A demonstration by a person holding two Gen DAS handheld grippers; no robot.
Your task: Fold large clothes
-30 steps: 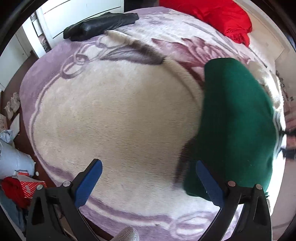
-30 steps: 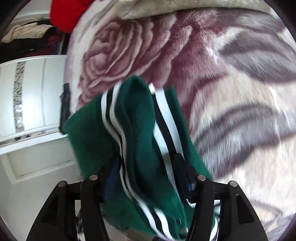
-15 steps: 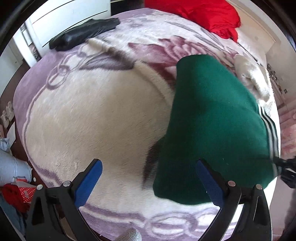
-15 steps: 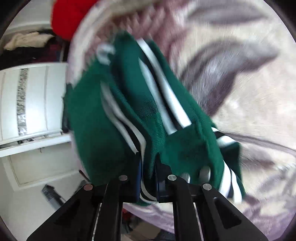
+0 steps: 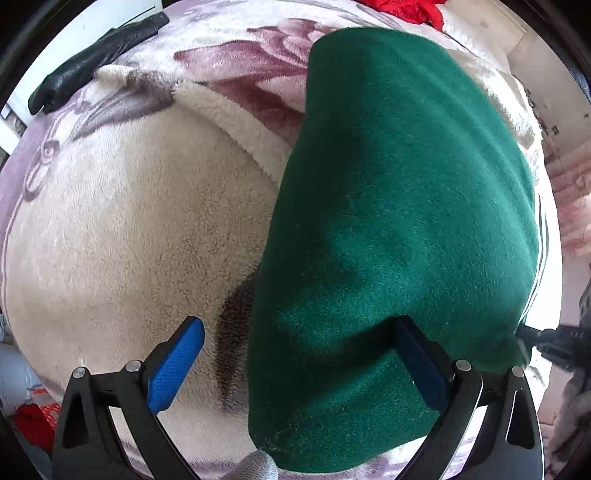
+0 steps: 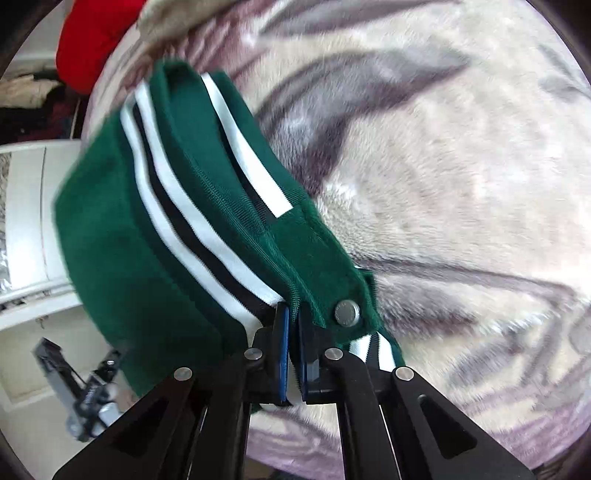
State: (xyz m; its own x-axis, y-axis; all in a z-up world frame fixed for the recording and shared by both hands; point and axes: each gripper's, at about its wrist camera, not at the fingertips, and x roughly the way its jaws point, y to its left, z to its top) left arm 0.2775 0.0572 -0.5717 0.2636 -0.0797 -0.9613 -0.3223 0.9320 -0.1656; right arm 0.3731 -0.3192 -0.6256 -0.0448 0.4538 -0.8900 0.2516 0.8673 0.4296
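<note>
A dark green jacket (image 5: 388, 221) lies folded on a cream and mauve flowered blanket (image 5: 129, 221). My left gripper (image 5: 297, 325) hangs open just above it. The jacket's near corner lies between the blue pads (image 5: 173, 362), and neither pad presses on it. In the right wrist view my right gripper (image 6: 292, 314) is shut on the jacket's (image 6: 122, 258) edge, at the white and black striped hem (image 6: 177, 206). A metal snap button (image 6: 346, 313) sits just right of the fingertips. That edge is lifted off the blanket (image 6: 461, 184).
A black garment (image 5: 99, 55) lies at the blanket's far left and a red one (image 5: 402, 11) at the far end. A cream fleece fold (image 5: 236, 122) runs beside the jacket. White cupboards (image 6: 29, 221) stand beyond the bed's edge. Red things (image 5: 33, 421) lie on the floor.
My right gripper has shut on the striped hem, which was loose between its jaws. My left gripper has come closer to the jacket, whose corner now lies between its fingers.
</note>
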